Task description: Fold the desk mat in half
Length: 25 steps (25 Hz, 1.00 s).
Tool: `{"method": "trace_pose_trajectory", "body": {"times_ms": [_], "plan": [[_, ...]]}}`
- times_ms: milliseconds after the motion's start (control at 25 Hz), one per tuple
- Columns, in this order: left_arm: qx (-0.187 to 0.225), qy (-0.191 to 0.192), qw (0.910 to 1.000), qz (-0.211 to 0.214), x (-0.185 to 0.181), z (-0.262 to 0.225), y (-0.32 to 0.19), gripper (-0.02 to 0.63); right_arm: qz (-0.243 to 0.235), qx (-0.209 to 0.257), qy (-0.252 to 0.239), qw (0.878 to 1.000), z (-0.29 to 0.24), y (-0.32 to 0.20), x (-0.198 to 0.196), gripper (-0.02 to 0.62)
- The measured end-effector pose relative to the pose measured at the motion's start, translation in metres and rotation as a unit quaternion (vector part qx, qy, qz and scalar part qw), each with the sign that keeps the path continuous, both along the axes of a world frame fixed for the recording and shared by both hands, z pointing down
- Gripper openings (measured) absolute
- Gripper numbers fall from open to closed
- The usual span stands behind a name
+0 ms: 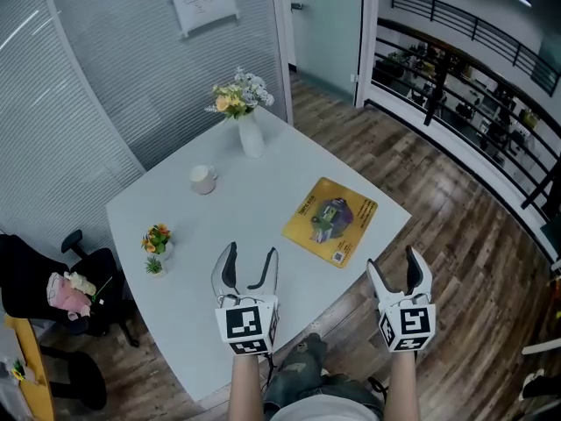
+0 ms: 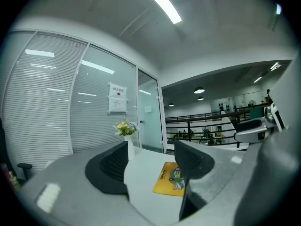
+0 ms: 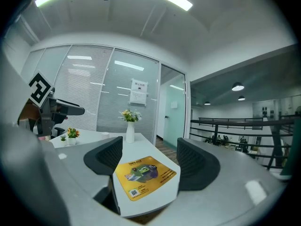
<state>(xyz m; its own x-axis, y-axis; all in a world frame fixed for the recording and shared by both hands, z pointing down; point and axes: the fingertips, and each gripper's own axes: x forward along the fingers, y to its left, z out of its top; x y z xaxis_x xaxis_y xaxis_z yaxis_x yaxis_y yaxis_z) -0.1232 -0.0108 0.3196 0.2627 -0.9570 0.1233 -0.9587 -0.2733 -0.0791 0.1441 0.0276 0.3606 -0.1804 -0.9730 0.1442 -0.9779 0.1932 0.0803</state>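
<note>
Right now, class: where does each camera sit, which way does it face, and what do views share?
Head view: on the person's head, looking steeply down at the table; both forearms, left hand-held gripper and right hand-held gripper show.
Left gripper view: on the left hand-held gripper, looking along its open jaws across the table.
Right gripper view: on the right one, looking along its open jaws at the desk mat.
Shared: all three show desk mat and flower vase.

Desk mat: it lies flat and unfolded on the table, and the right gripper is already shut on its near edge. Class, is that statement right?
No. The desk mat does lie flat and unfolded on the table, but the right gripper is not shut on it: the right gripper view shows its jaws apart, short of the mat, holding nothing.
</note>
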Motion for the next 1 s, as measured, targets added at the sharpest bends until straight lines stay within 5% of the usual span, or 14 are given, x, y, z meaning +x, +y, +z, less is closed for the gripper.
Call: {"method": "trace_pose_trajectory", "body": {"times_ms": [600,1000], "plan": [[-0.004,-0.012,0.9998,0.015,-0.001,0.018,-0.112,0.296,0.002,-0.012,0.011,1.0,0.004,-0.111,-0.006,0.373],[-0.066,-0.013,0.9974,0.027,0.002,0.065,-0.141,0.296,-0.017,-0.067,0.017,0.997,0.047,-0.135,-0.018,0.373]]}}
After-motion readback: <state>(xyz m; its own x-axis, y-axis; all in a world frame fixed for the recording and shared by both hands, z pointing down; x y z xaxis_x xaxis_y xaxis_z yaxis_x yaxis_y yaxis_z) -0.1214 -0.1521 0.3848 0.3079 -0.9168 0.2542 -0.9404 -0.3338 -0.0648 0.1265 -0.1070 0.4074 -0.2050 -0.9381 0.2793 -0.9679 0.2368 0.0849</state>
